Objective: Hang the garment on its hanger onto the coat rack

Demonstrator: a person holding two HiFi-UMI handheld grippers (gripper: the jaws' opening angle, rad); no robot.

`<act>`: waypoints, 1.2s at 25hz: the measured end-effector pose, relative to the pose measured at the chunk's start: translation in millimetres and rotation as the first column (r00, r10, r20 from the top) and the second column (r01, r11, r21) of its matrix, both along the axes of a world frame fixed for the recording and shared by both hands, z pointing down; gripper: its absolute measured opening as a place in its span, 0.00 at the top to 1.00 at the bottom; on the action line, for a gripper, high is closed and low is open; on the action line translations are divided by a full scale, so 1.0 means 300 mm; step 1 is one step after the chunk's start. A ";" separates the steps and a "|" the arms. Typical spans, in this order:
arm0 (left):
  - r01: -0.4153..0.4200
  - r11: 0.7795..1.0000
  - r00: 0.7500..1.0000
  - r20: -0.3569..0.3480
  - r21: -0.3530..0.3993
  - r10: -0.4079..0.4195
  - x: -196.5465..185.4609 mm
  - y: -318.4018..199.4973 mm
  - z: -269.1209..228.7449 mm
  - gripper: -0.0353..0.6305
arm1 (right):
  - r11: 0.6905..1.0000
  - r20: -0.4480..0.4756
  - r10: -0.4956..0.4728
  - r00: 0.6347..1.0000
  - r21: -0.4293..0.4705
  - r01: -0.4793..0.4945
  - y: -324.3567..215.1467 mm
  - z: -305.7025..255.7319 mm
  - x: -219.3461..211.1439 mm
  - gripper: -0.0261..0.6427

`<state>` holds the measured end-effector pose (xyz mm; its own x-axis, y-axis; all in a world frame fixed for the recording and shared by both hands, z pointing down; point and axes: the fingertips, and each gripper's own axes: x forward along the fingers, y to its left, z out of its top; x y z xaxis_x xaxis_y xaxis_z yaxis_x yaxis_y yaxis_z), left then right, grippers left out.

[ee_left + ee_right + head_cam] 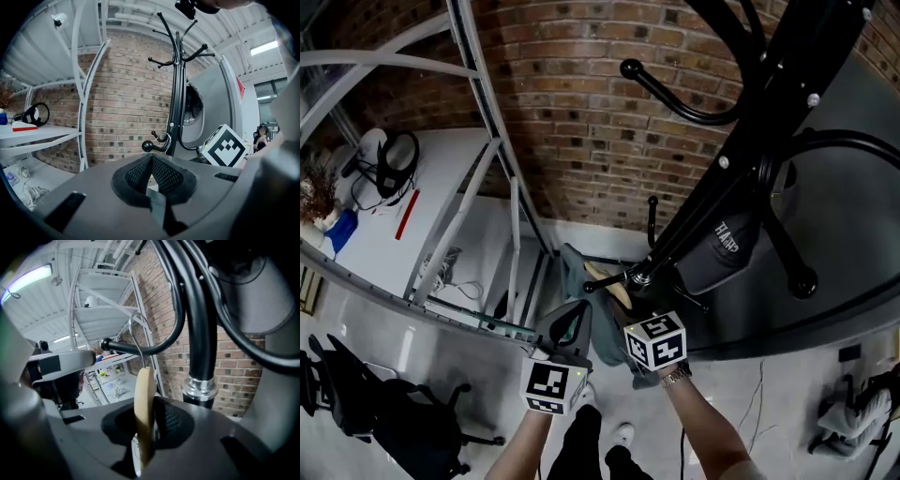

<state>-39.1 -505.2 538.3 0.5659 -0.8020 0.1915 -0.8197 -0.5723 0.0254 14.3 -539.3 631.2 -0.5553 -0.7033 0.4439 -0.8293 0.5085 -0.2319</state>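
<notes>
The only readable writing was pale lettering, apparently "HARP" [727, 232], on a dark grey bag [741, 267] hanging from the coat rack [741, 141], up and to the right of the right gripper's marker cube [656, 341]. The square patterns on that cube and on the left gripper's cube [551, 386] carried no words.

The left gripper [151, 161] had its jaws pressed together at the tips, and its own view showed nothing pinched between them. The rack's black pole rose ahead of it and slightly to its right. In the head view it sat just below the grey-green garment [579, 281], though whether it touched the cloth could not be told.

The right gripper [149, 425] was nearly closed, its jaws pinching the pale wooden hanger [143, 390], which stood edge-on and upright between them. From the hanger's top a wire hook [141, 357] ran up and curved over a black peg [140, 350] of the rack, directly above the jaws. The pole, with its silver collar [200, 386], stood just to the right of the jaws. The garment hung on the hanger, between the two grippers and beside the pole.
</notes>
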 end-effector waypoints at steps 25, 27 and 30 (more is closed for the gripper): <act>-0.005 0.999 1.000 0.023 -0.032 0.006 0.045 0.004 0.077 0.94 | 1.000 -0.036 0.003 0.999 -0.009 -0.004 -0.021 0.127 0.014 0.82; -0.006 0.999 1.000 0.023 -0.032 0.006 0.047 0.013 0.069 0.94 | 1.000 -0.053 -0.016 0.998 -0.006 0.016 -0.005 0.118 0.012 0.66; 0.000 1.000 1.000 0.026 -0.025 0.001 0.041 0.036 0.052 0.94 | 1.000 -0.073 -0.013 0.997 0.018 0.015 0.027 0.087 0.027 0.63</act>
<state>-26.8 -494.4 554.0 0.5607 -0.7965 0.2263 -0.8201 -0.5719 0.0190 22.4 -531.1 657.3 -0.5318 -0.7040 0.4708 -0.8364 0.5238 -0.1614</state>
